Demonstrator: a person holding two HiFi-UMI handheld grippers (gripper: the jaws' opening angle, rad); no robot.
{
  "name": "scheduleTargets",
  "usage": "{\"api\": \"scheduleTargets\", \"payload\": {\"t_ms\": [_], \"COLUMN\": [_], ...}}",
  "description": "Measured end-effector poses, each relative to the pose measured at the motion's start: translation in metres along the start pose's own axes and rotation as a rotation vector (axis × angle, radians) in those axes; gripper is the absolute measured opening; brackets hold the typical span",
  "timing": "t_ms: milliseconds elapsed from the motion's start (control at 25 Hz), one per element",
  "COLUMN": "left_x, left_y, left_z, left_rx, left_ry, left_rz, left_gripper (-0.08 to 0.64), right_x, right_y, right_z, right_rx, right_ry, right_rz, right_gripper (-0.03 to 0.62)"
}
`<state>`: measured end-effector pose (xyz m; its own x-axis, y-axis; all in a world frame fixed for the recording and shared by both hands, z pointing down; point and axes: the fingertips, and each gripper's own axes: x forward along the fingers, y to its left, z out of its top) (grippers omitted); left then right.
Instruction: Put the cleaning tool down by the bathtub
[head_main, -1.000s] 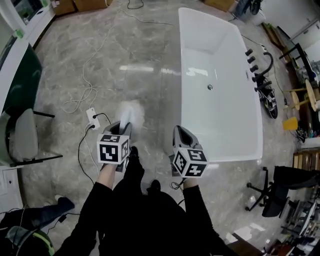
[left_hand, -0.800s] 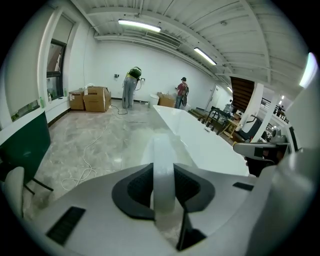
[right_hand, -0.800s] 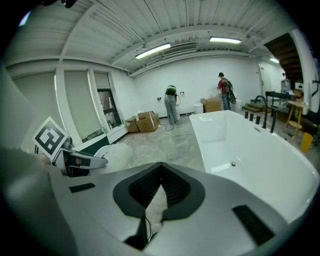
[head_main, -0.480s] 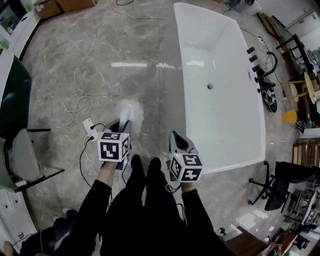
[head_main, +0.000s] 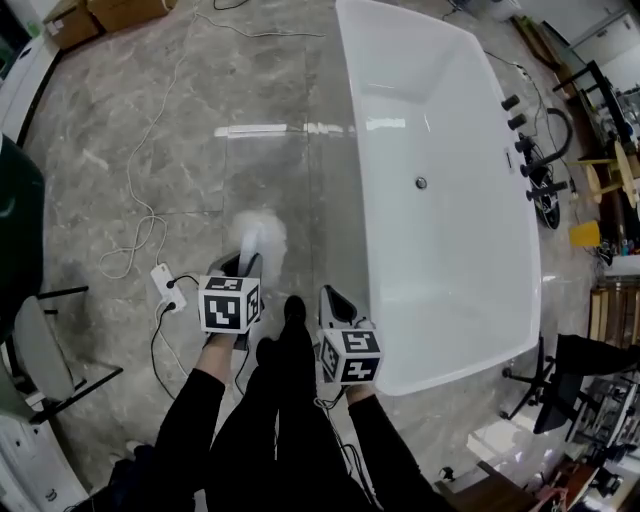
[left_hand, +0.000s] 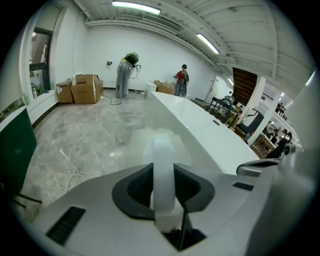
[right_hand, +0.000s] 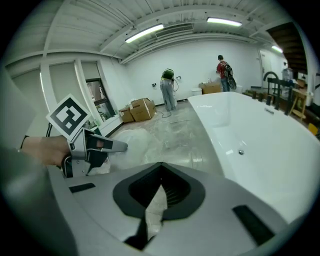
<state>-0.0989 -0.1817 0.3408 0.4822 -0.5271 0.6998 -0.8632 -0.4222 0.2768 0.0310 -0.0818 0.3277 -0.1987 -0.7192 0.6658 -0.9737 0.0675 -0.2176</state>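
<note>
The cleaning tool (head_main: 256, 232) is a white fluffy head on a pale handle, pointing away from me over the marble floor. My left gripper (head_main: 246, 264) is shut on its handle (left_hand: 163, 172); the fluffy head (left_hand: 156, 138) shows blurred beyond the jaws. The white bathtub (head_main: 455, 260) stands to the right, its long rim (left_hand: 200, 125) running beside the tool. My right gripper (head_main: 332, 298) hovers by the tub's near left corner, jaws shut with nothing in them (right_hand: 159, 192). In the right gripper view, the left gripper (right_hand: 105, 146) and the tool's head (right_hand: 129, 141) are at the left, the tub (right_hand: 260, 142) at the right.
A power strip with cables (head_main: 162, 282) lies on the floor left of my left gripper. A chair (head_main: 38, 350) stands at far left, black taps (head_main: 530, 150) on the tub's far rim, an office chair (head_main: 570, 385) at lower right. Two people (left_hand: 124, 75) stand by the far wall.
I have stepped closer to the bathtub; its near corner now lies right beside the right gripper. The left gripper still holds the tool the same way.
</note>
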Motion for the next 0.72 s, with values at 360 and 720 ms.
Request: {"api": "scheduleTargets", "payload": {"t_ms": [360, 720], "left_x": [0.122, 0.233], "left_y": [0.020, 0.046], "left_z": [-0.040, -0.107], "left_rx": [0.027, 0.036], "left_ry": [0.049, 0.084], "left_rz": [-0.010, -0.030], "left_gripper": [0.094, 0.094], "right_x": [0.109, 0.209], "right_y": [-0.026, -0.077], "right_z": [-0.039, -0.101], "right_rx": [0.033, 0.110], "right_ry": [-0.008, -0.004], "right_rz": [0.005, -0.036], "right_gripper": [0.000, 0.000]}}
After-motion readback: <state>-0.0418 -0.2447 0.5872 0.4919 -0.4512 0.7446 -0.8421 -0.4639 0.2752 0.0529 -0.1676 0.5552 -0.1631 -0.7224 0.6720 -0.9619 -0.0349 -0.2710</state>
